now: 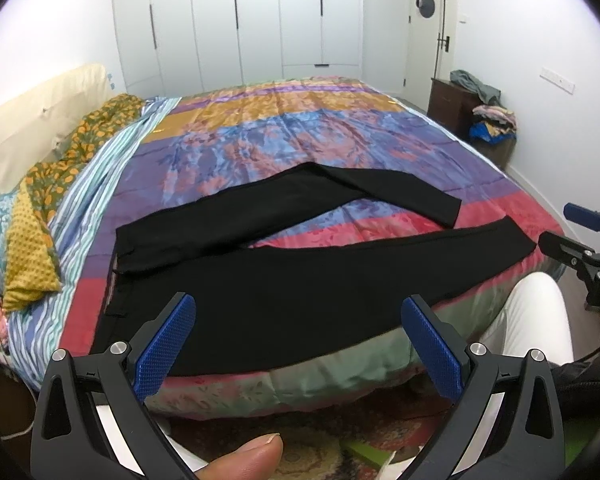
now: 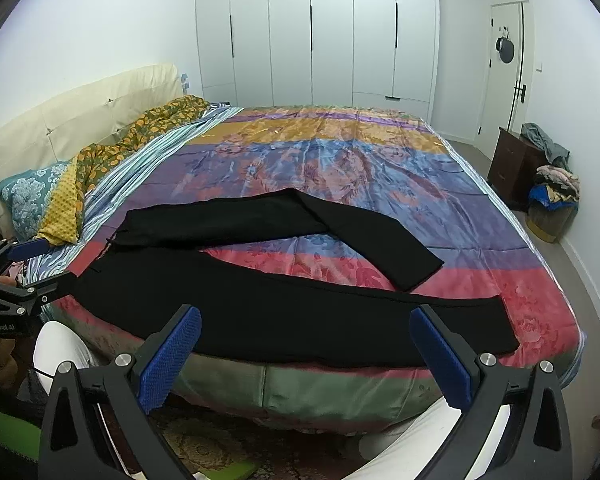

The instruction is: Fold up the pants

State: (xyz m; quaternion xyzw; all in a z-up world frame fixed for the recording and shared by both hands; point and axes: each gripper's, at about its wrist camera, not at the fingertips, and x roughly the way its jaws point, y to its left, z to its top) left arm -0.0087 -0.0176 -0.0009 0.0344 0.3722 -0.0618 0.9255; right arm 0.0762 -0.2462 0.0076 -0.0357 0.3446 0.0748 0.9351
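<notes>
1. The pants [image 1: 284, 280] are lying flat on the bed [image 1: 300, 136], near its front edge, with the waistband to the left and the 2 cuffs to the right; the long axis is running left to right across both views.
2. The near leg is lying straight along the edge; the far leg is angling away, then bending back toward the right, so the legs are spreading apart.
3. The left hand-held gripper [image 1: 298, 344] is hovering in front of the waist half, jaws wide apart and holding nothing.
4. The right hand-held gripper [image 2: 306, 356] is hovering in front of the near leg, jaws also wide apart and empty; it is the nearer one to the cuffs.
5. Judging from this, the far leg is needing to come over the near one.
6. The right view is showing both cuffs in full; the left view is showing the waistband closer.
</notes>
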